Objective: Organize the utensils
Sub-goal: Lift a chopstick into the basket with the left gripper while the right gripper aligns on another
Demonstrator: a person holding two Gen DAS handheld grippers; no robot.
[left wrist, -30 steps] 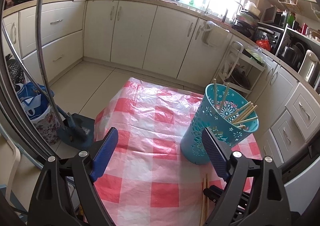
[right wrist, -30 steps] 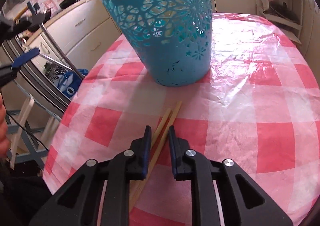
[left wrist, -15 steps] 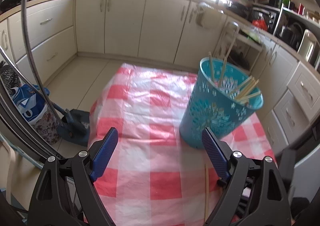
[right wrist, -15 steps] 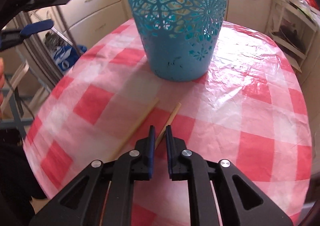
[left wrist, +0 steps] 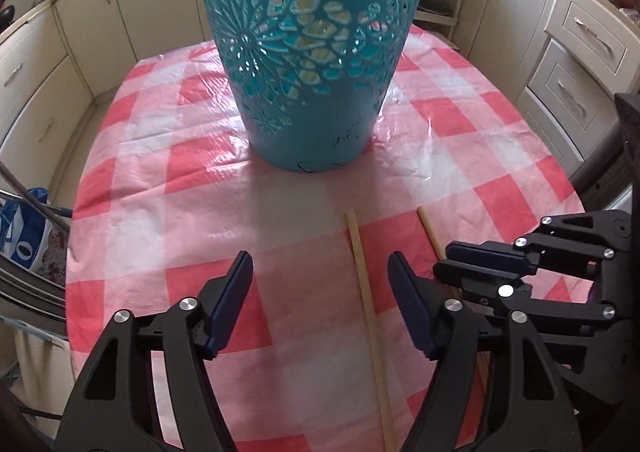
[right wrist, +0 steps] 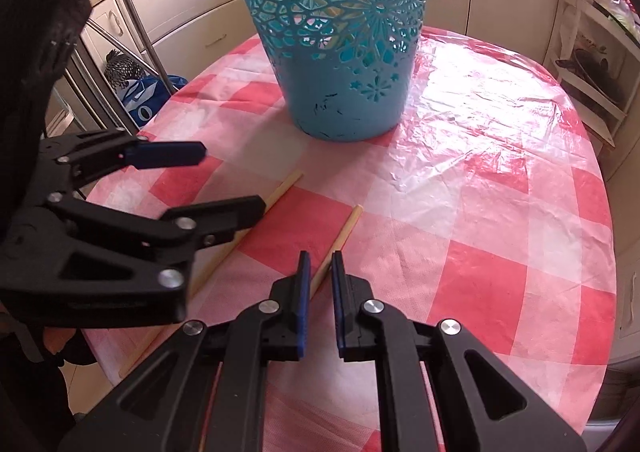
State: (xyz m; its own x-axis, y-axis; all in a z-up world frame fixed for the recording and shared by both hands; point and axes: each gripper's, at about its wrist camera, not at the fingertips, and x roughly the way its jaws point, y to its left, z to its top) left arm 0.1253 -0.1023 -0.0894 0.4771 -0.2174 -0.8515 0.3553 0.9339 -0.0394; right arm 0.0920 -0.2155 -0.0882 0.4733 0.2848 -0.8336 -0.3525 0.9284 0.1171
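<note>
A teal cut-out utensil holder (left wrist: 316,63) (right wrist: 344,51) stands upright on the red-checked tablecloth (left wrist: 160,219); pale sticks show through its holes. In front of it lie two wooden chopsticks. My left gripper (left wrist: 320,284) (right wrist: 234,177) hovers low over the left chopstick (left wrist: 366,292) (right wrist: 284,187). Its jaws are closing, and the stick lies between them, nearer the right finger, untouched by the pads. My right gripper (right wrist: 319,264) (left wrist: 443,260) is shut on the right chopstick (right wrist: 346,230) (left wrist: 427,226), whose far end pokes out toward the holder.
The round table's edge (right wrist: 600,236) curves close on the right and left. Cream kitchen cabinets (left wrist: 576,51) ring the table. A blue patterned bag (left wrist: 20,228) and a metal pole (right wrist: 136,19) stand on the floor to the left.
My left gripper has dropped toward the table in front of the holder, narrowed its jaws, and now straddles one chopstick. My right gripper closed on the other, and the two sticks have parted.
</note>
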